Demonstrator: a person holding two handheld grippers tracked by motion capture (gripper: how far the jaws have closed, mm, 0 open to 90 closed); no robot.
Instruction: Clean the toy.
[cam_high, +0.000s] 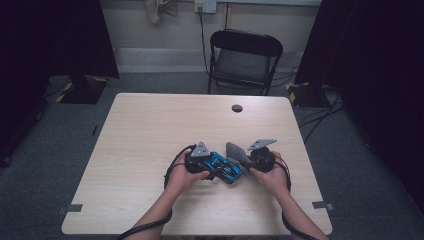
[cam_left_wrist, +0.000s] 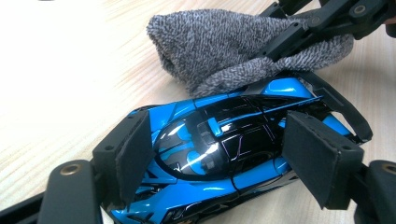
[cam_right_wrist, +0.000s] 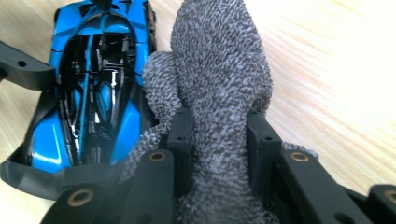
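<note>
Wiping down a toy car is what I am doing at this moment: I am holding the blue and black model sports car (cam_left_wrist: 224, 154) steady on the wooden table (cam_high: 150, 150) with my left gripper (cam_left_wrist: 219, 154), whose two padded jaws are pressing against the car's flanks, one on each side of the glossy cabin, so the gripper is clamped on the car. My right gripper (cam_right_wrist: 219, 140) is squeezing a folded grey terry cloth (cam_right_wrist: 219, 84) between its jaws, the bulk of the cloth sticking out past the fingertips. In the high view the car (cam_high: 224, 167) is sitting near the front middle of the table, between my two hands, with the cloth (cam_high: 236, 151) just beside its far side. From the left gripper view the cloth (cam_left_wrist: 224, 46) is touching, or very nearly touching, the rear edge of the bodywork by the black wing. I am judging this as the early part of the wipe, the cloth being brought to the body rather than spread over it. The next move is calling for a sideways sweep of the cloth across the roof and bonnet, with light pressure, while my left jaws are keeping the car from sliding or tipping. No brand, label or lettering is readable on the car, the cloth or the table.
</note>
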